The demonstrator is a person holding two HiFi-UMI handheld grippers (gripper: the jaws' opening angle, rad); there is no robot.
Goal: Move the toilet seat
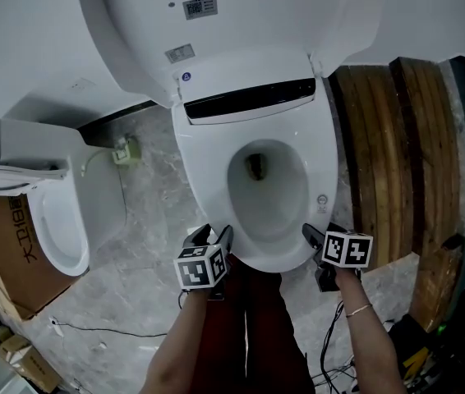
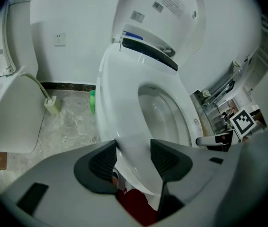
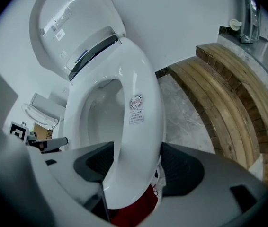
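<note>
White and glossy, the toilet seat [image 1: 206, 189] lay down over the bowl, with the lid [image 1: 216, 23] tipped up behind it. We held it at its front edge from both sides. In the left gripper view the left gripper [image 2: 133, 160] had its jaws closed on the rim of the seat [image 2: 120, 103], one dark pad pressed to each face. In the right gripper view the right gripper [image 3: 136, 162] was clamped on the seat [image 3: 141, 74] in the same way, near a small printed sticker we could not read. From the head view both grippers [image 1: 214, 238] [image 1: 319, 240] sat at the front curve, the right one's outer jaw hidden behind its marker cube. We could not tell whether the seat had lifted off the bowl at all. Below the jaws only red trousers [image 1: 249, 327] showed. Curved wooden boards [image 1: 389, 154] leaned at the right. A second toilet [image 1: 52, 212] stood to the left, partly cut off, with a cardboard box [image 1: 6, 245] beside it on the marble floor [image 1: 142, 220]
</note>
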